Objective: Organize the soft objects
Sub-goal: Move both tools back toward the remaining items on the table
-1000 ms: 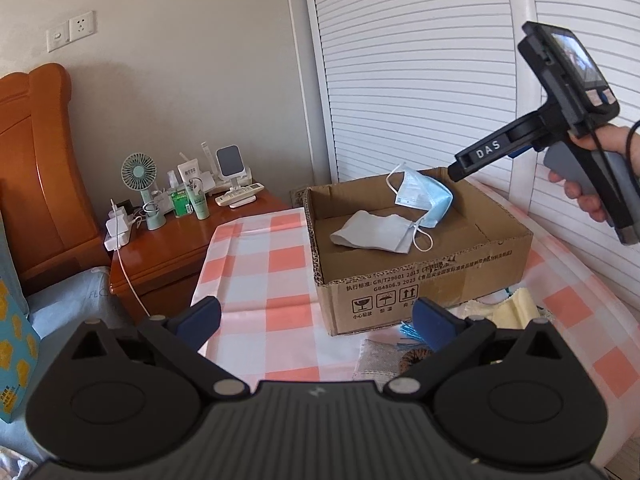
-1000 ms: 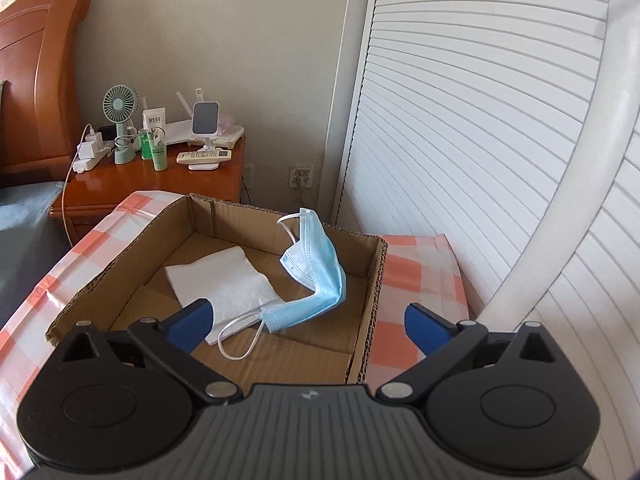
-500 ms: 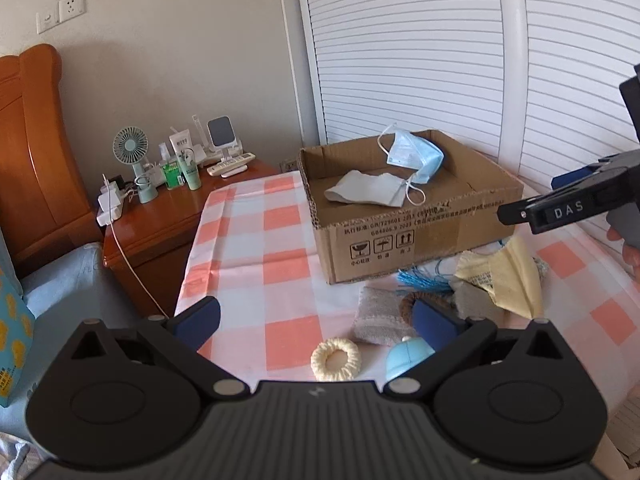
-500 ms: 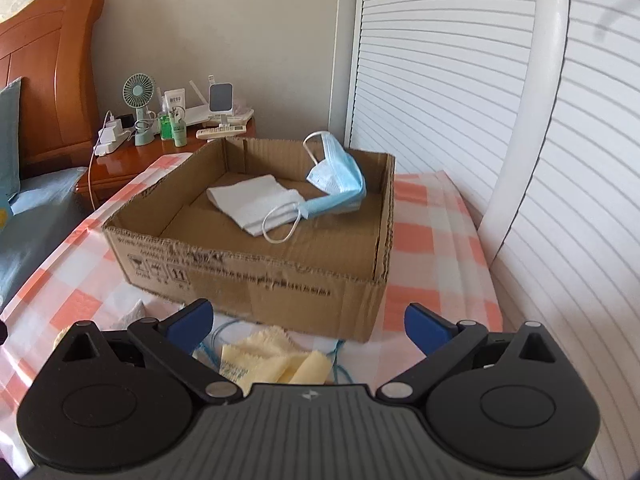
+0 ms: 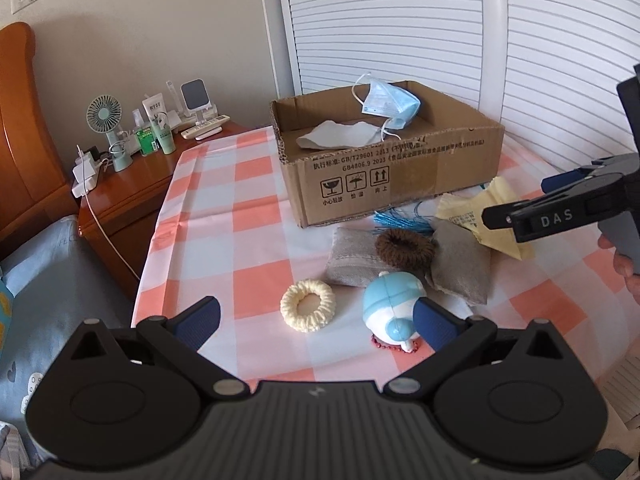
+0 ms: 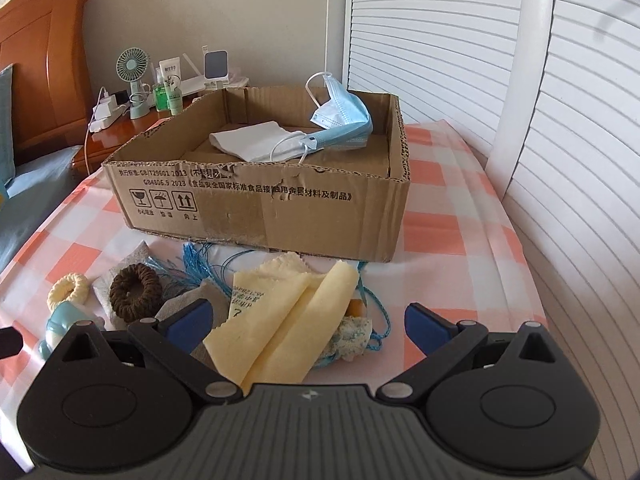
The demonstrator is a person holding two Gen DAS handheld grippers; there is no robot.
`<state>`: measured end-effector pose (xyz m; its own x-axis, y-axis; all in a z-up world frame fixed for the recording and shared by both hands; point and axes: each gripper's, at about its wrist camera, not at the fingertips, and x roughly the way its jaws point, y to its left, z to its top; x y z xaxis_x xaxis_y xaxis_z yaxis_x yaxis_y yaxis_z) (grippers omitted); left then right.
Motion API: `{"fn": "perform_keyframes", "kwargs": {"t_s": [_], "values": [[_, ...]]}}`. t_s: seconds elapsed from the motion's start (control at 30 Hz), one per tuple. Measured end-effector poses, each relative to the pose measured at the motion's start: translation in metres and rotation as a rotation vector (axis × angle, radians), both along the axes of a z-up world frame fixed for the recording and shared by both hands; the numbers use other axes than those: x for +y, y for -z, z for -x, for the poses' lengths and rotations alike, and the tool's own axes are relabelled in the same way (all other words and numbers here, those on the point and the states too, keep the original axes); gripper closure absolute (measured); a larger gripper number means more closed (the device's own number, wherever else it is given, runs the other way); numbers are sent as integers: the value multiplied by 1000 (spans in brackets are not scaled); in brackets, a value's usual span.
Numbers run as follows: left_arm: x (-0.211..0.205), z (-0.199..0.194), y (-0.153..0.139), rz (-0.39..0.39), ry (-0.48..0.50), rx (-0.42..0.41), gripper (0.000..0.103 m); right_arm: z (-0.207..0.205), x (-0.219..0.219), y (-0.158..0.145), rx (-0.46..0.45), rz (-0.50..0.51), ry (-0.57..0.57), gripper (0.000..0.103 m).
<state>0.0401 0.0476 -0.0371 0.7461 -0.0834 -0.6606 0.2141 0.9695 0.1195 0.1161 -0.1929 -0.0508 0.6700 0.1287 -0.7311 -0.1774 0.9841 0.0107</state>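
Note:
A cardboard box [image 5: 400, 184] [image 6: 256, 216] on the checked tablecloth holds a blue face mask [image 5: 390, 100] [image 6: 344, 116] and a white cloth [image 5: 340, 136] [image 6: 252, 140]. In front of it lie a yellow cloth [image 6: 280, 320] [image 5: 480, 212], a brown scrunchie [image 5: 404, 246] [image 6: 136, 292], a cream scrunchie [image 5: 308, 306] [image 6: 68, 288], grey cloth pieces [image 5: 352, 260], blue string [image 5: 400, 220] and a blue-white plush toy [image 5: 390, 308]. My left gripper [image 5: 316, 320] is open above the cream scrunchie and the toy. My right gripper [image 6: 306, 318] is open over the yellow cloth, holding nothing.
A wooden nightstand [image 5: 132, 184] at the left carries a small fan [image 5: 106, 116], bottles and chargers. A bed with a wooden headboard [image 5: 20, 140] lies beside it. White louvred doors [image 5: 400, 20] stand behind the box. A hand [image 5: 624, 264] holds the right gripper.
Both grippers have pulled back and lowered from over the box toward the loose items at the table's front. The mask and white cloth stay in the box. Both jaws stayed open.

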Motion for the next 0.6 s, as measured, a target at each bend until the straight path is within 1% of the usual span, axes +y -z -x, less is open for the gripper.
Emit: {"fn": "perform_keyframes", "kwargs": {"t_s": [0.13,0.23,0.37,0.47,0.53,0.6], "values": [[-1,-2,2,8,-1,9,1,-20,6,9,17,11,52,0],[-2,-3,3,10,3,13,1,-26,12,19,40,58,63,0],[-4,-4,6,1,22,24,1,-14,6,21,31,98,64,0],[-7,-6,11,-6,40,38,1,-1,-2,24,33,147,59,0],[-9,-8,14,-7,55,44,1,8,-8,26,42,156,42,0],[-11,-10,17,1,71,56,1,18,-14,27,33,136,19,0]]}}
